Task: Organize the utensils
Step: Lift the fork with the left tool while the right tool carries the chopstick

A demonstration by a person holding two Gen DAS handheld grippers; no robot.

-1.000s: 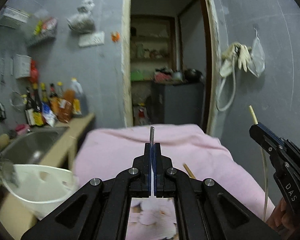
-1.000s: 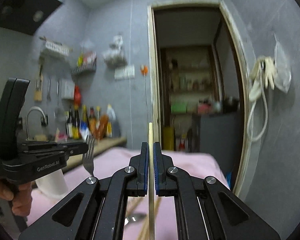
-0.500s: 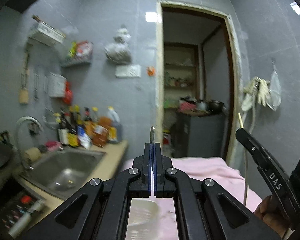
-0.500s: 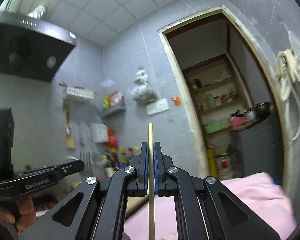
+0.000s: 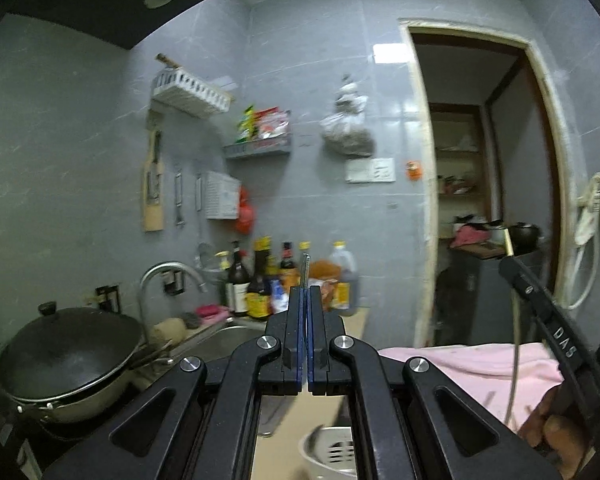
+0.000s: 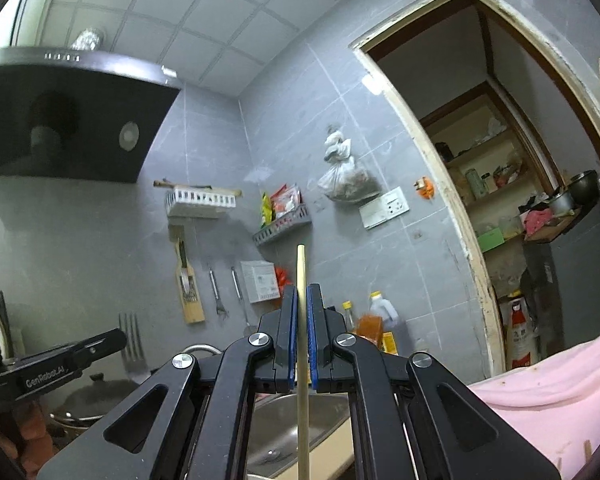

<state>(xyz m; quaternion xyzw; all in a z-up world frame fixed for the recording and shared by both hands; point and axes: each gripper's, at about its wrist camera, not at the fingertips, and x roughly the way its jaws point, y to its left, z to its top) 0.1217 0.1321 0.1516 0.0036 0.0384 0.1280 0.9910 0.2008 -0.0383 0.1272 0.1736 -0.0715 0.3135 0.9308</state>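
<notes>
While both tools have swung up off the pink cloth (image 5: 460, 364) over the last 1 second, the fork (image 6: 131, 336) stays pinched in the left gripper (image 5: 304, 300), its handle tip poking out, and the chopstick (image 6: 301, 320) stays clamped in the right gripper (image 6: 302, 300). Both now hang over the counter, above the white basket (image 5: 332, 454), probably their drop spot.

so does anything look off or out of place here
Nothing looks spilled or broken. The left gripper is shut on a fork and the right gripper on a chopstick, both held upright.
</notes>
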